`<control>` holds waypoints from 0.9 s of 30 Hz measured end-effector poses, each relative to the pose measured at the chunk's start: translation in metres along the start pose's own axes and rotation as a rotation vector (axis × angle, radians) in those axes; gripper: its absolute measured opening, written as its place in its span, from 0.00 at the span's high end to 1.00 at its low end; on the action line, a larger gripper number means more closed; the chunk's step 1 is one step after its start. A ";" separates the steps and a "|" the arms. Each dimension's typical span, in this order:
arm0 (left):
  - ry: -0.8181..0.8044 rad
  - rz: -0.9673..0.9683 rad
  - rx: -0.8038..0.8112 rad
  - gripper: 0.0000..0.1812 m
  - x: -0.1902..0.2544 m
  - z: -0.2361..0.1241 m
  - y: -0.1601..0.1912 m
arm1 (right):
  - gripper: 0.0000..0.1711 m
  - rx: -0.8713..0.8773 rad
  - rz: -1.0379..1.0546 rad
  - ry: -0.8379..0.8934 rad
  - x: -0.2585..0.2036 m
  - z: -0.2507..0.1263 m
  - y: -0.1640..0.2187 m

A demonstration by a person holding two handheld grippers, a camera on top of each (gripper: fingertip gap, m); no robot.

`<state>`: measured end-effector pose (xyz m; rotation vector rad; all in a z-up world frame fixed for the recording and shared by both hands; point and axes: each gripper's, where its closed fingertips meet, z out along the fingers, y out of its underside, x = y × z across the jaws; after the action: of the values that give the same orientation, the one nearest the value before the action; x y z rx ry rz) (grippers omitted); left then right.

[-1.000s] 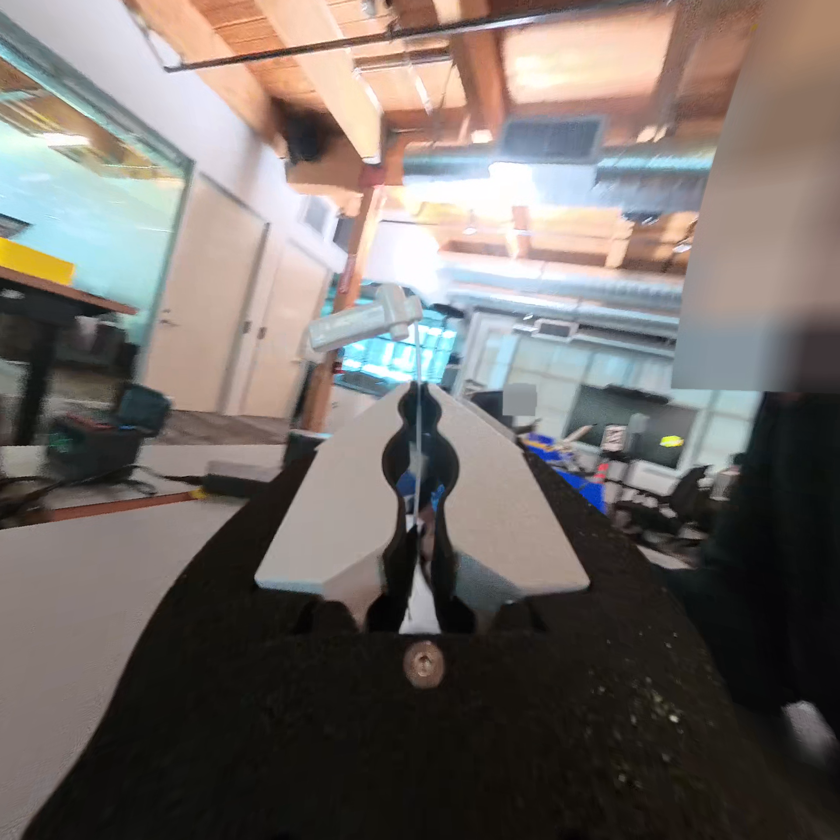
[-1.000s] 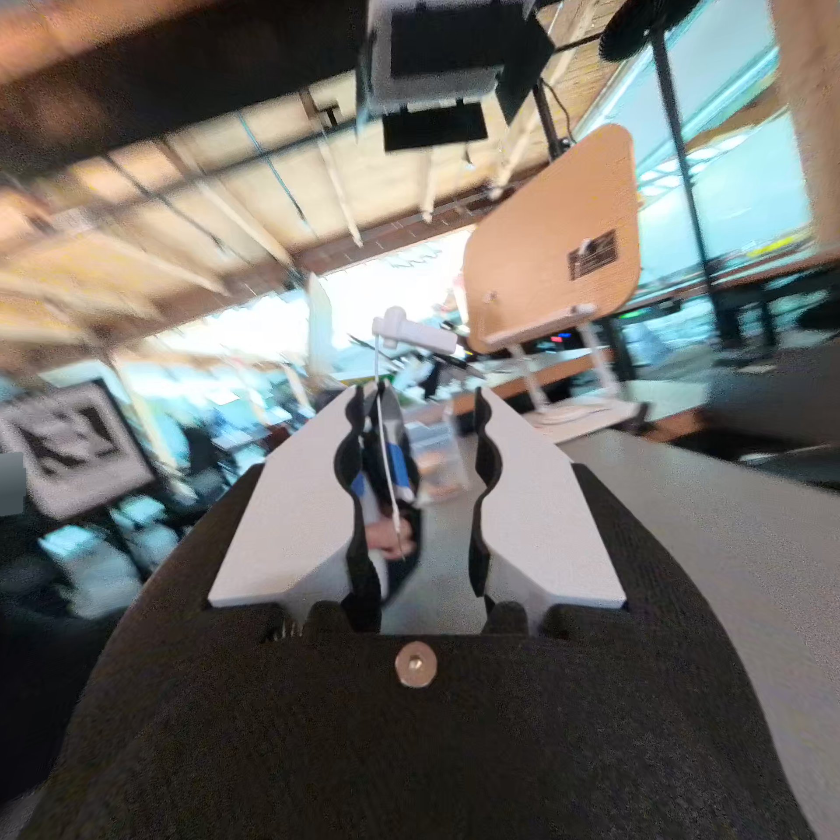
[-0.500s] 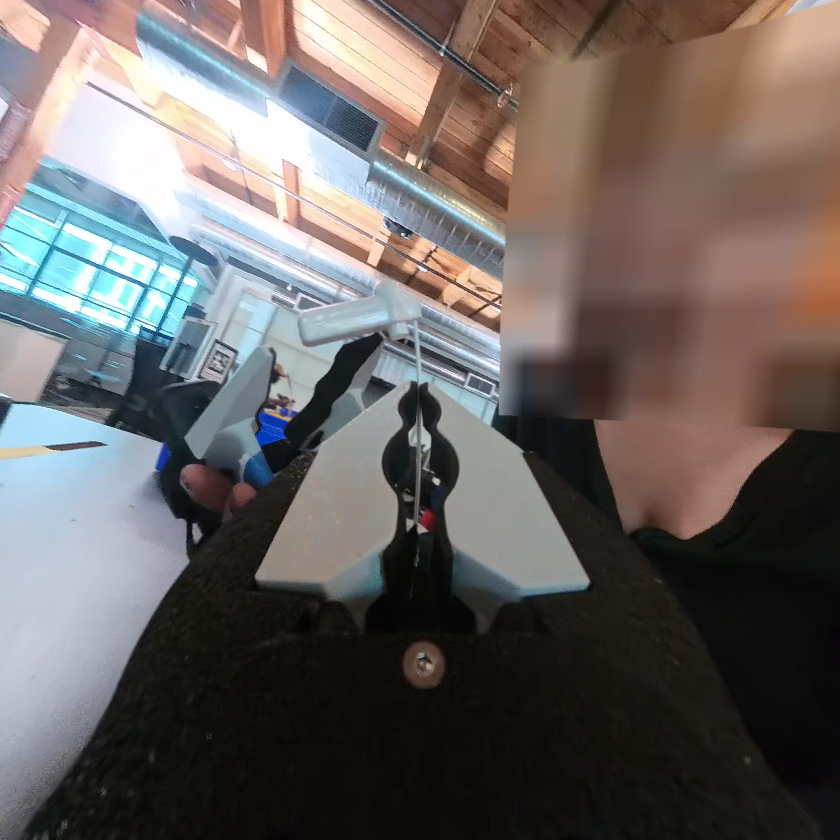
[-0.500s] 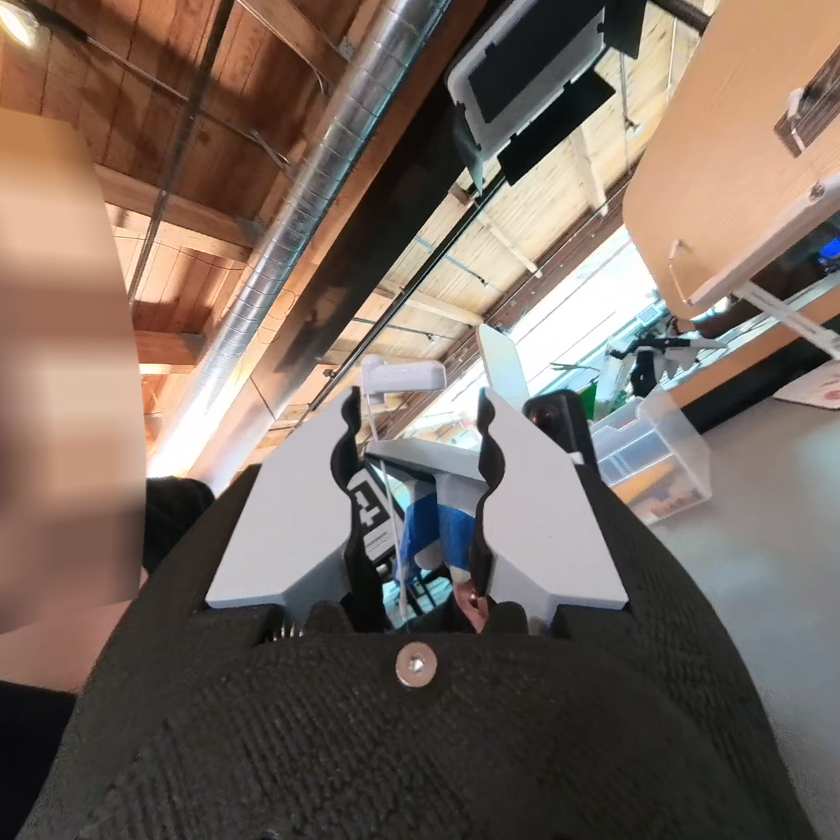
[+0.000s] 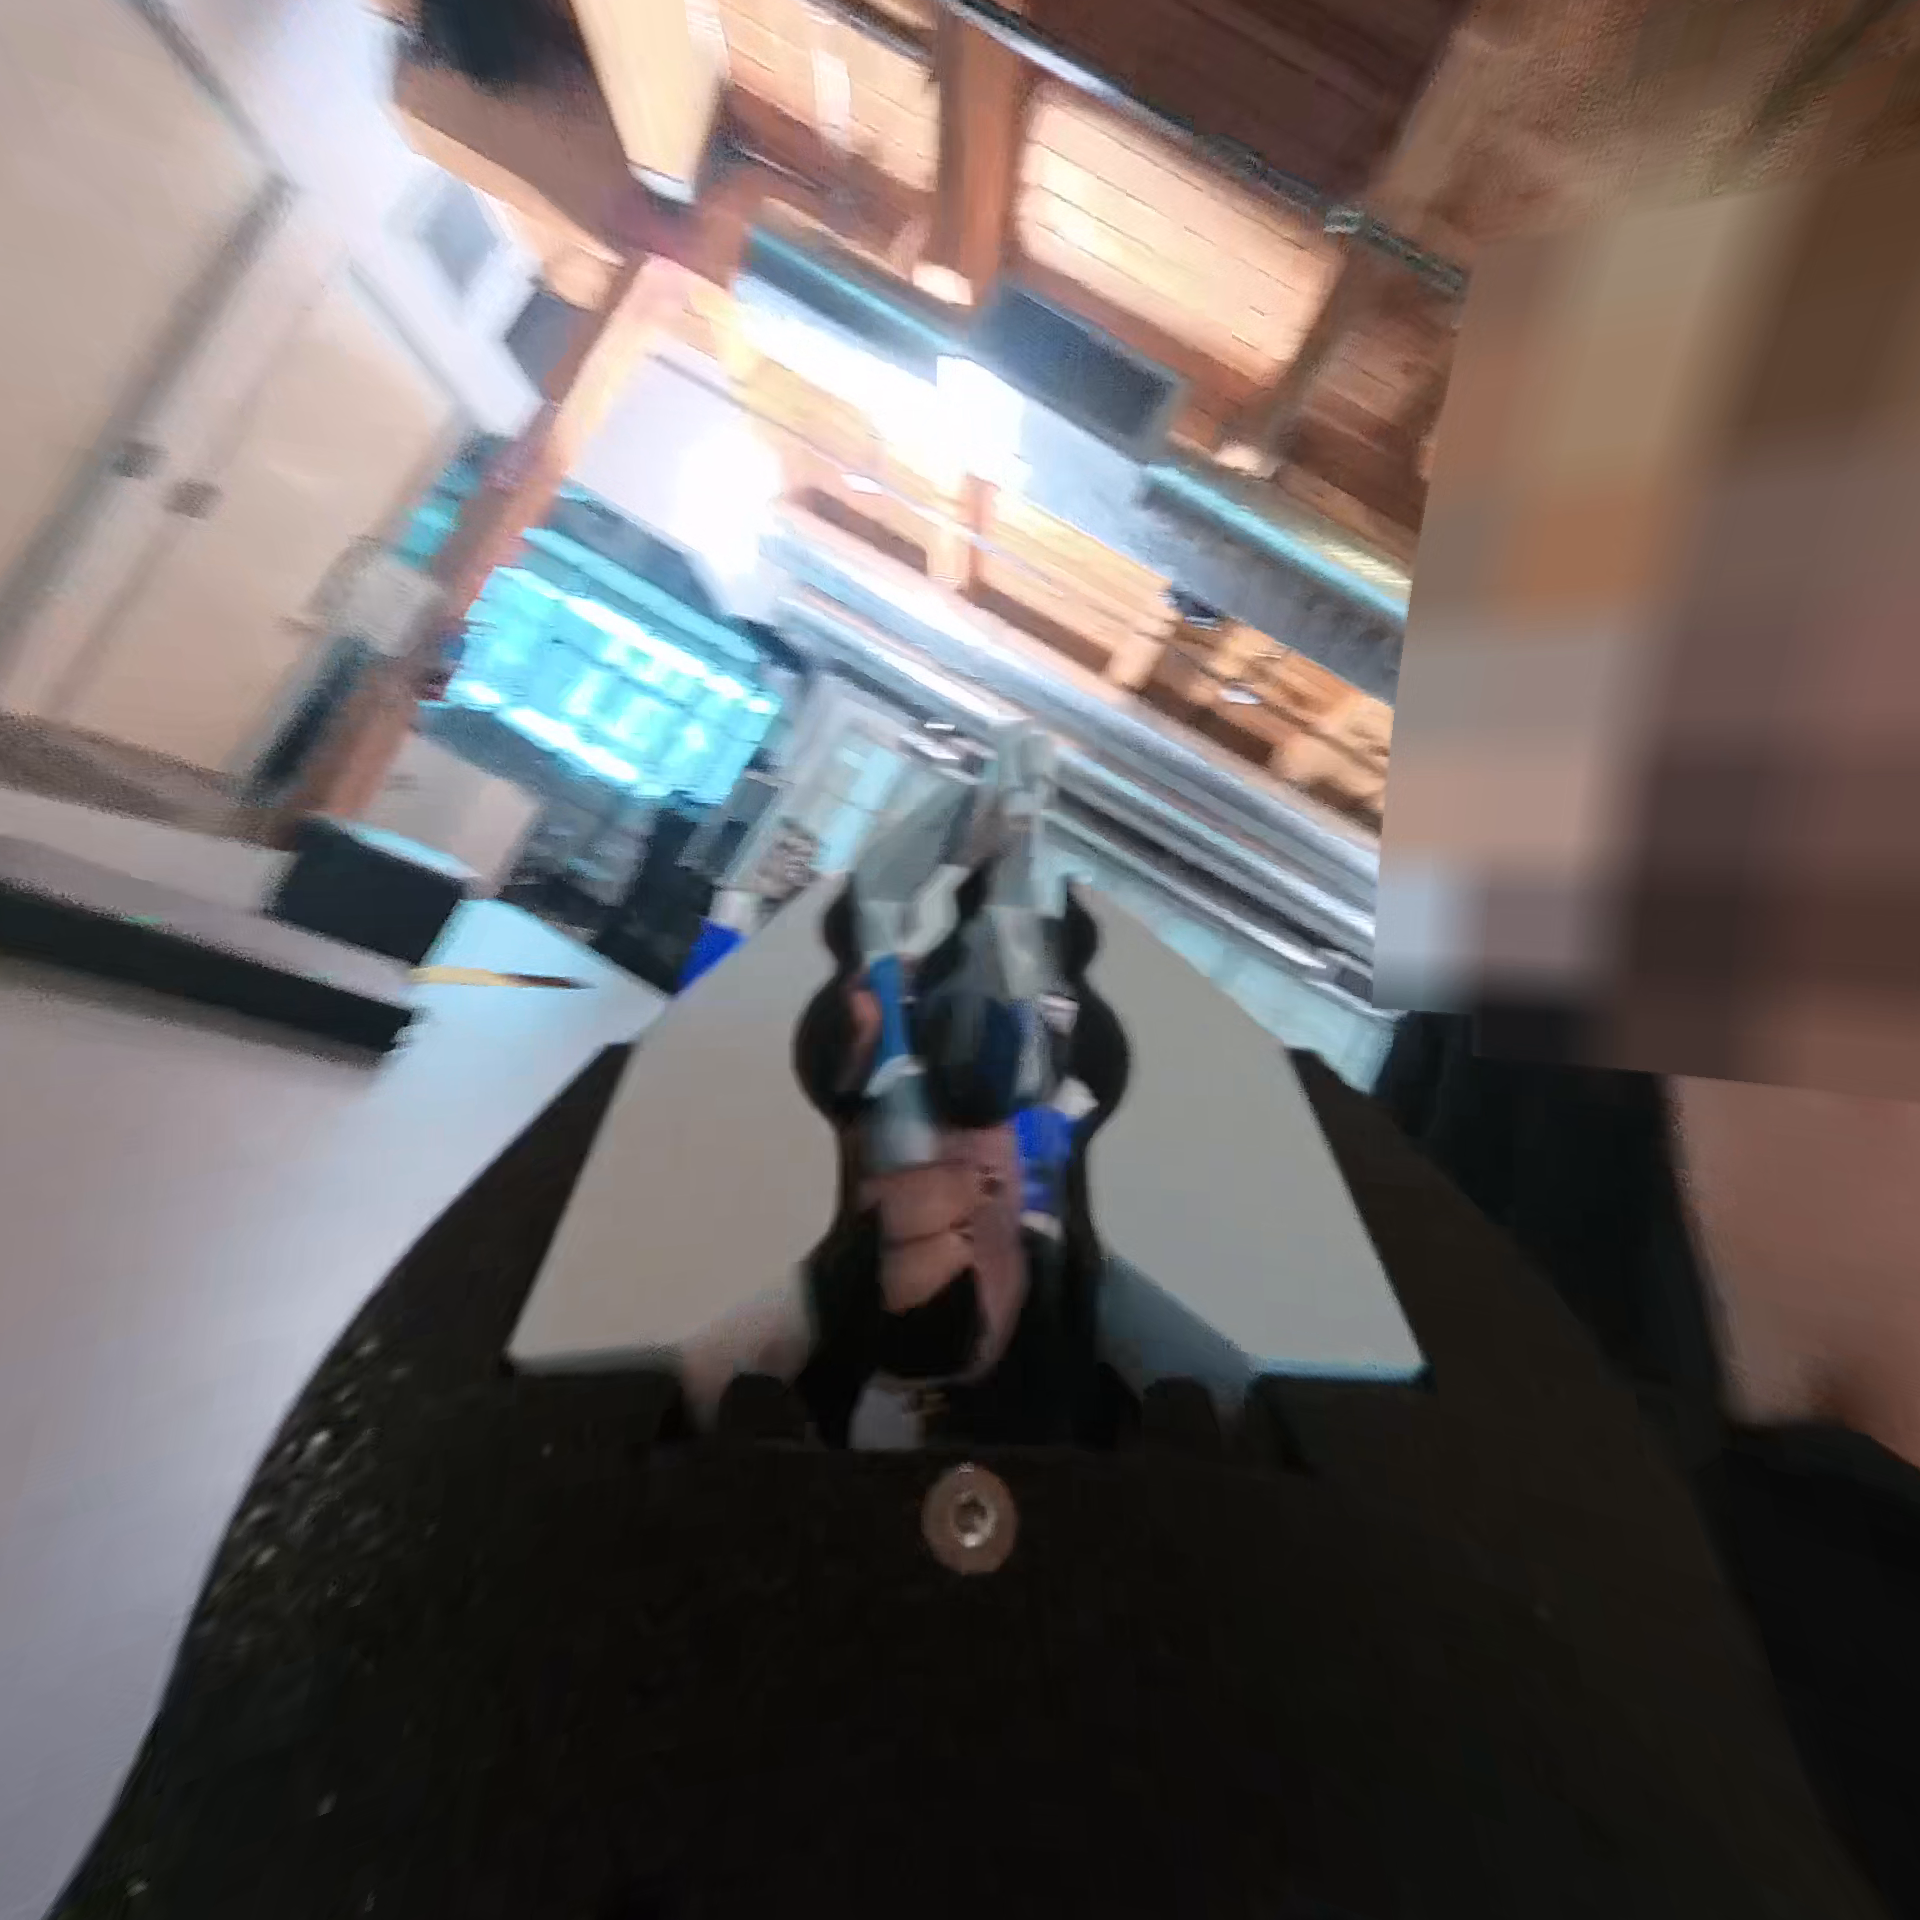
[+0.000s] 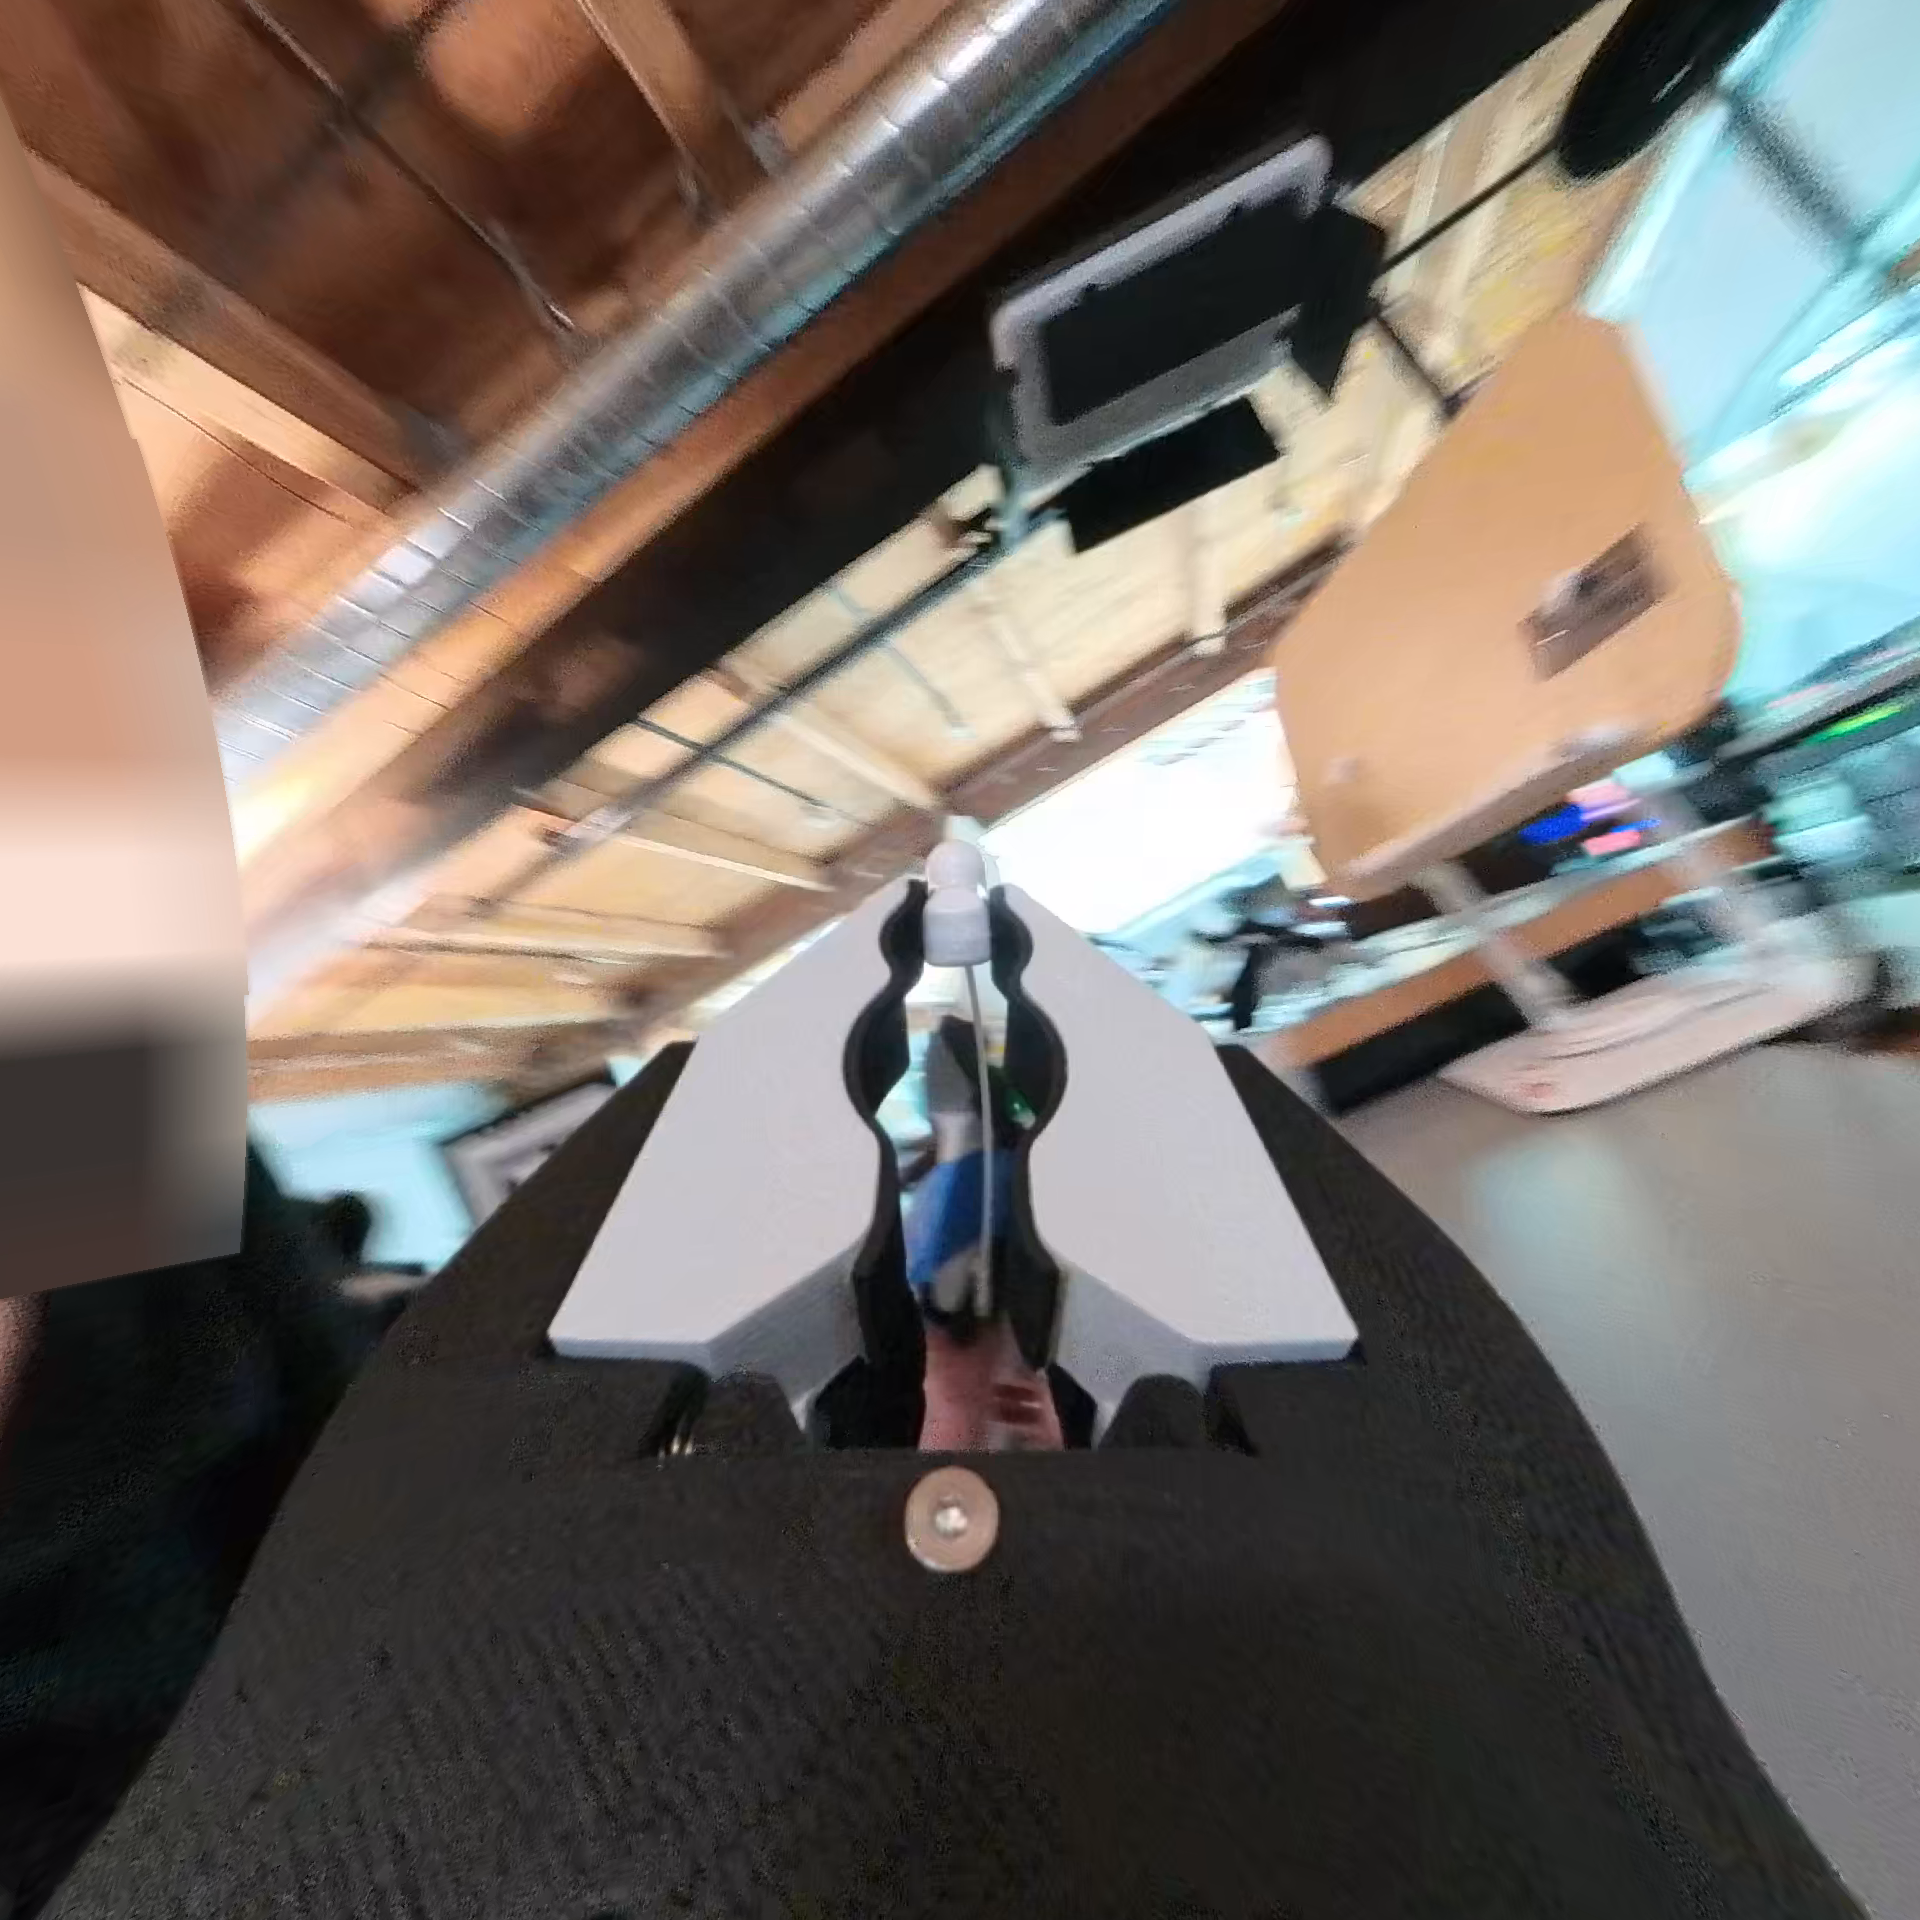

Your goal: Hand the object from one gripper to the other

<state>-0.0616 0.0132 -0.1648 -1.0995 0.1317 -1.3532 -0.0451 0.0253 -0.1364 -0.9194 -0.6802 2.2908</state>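
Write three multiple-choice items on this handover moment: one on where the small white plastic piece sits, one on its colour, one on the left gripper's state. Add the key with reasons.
1. Where is the small white plastic piece with the thin cord?
A. Lying on the grey table
B. At the fingertips of the right gripper
C. Deep at the base of the left fingers

2. What colour is that piece?
A. White
B. Red
C. Yellow

3. How does the left gripper stand?
A. Shut tight on the piece
B. Open, holding nothing
C. Out of view

Key:
1 B: in the right wrist view the jaws pinch it at their very tips.
2 A: it shows plain white against the ceiling.
3 B: a clear gap lies between its fingers, and the other gripper shows through it.
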 end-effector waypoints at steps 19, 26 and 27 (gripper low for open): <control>-0.159 -0.217 0.049 0.78 -0.029 -0.022 -0.010 | 0.94 -0.715 -2.098 0.428 0.033 0.002 0.068; -0.205 -0.225 0.011 0.91 -0.034 -0.022 -0.003 | 0.94 -0.767 -2.129 0.437 0.041 -0.001 0.072; -0.218 -0.203 0.022 0.92 -0.034 -0.023 -0.005 | 0.93 -0.756 -2.082 0.443 0.041 -0.001 0.072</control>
<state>-0.0902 0.0296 -0.1906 -1.2596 -0.1589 -1.3996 -0.0916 0.0021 -0.2011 -0.3754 -1.3066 -0.0231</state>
